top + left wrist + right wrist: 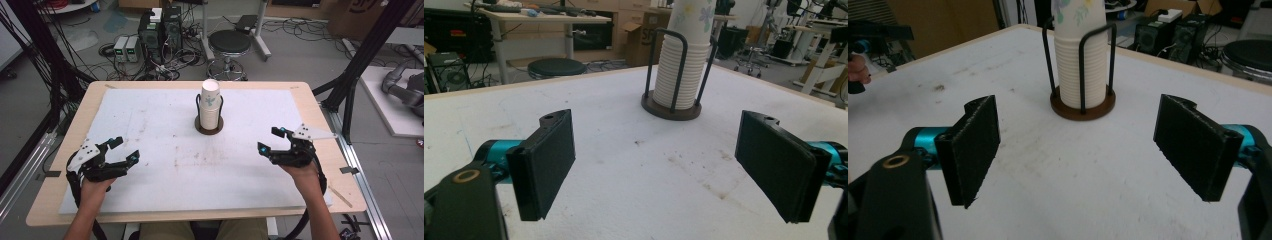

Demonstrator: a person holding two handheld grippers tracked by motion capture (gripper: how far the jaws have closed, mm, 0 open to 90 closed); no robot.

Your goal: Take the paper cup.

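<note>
Cluttered lab, white foam mat (150,165) on table | paper cup stack (210,102) in wire holder (208,125) at far centre | my left gripper (121,151) and right gripper (267,141) both spread, empty | cups light, crushable: pinch top cup's wall gently below rim

Desk (320,165): a mat (150,125) is lying on it, covering most of the top. Cup holder (208,128): it is standing on the mat, centred left to right, toward the far edge from you. Stack of cups (210,102): it is sitting upright in the holder. Your left gripper (123,150) is hovering near the front left of the mat, your right gripper (268,139) near the front right, both well apart from the holder, which is standing between them and farther back. Stool (229,45): it is standing on the floor behind the desk.
</note>
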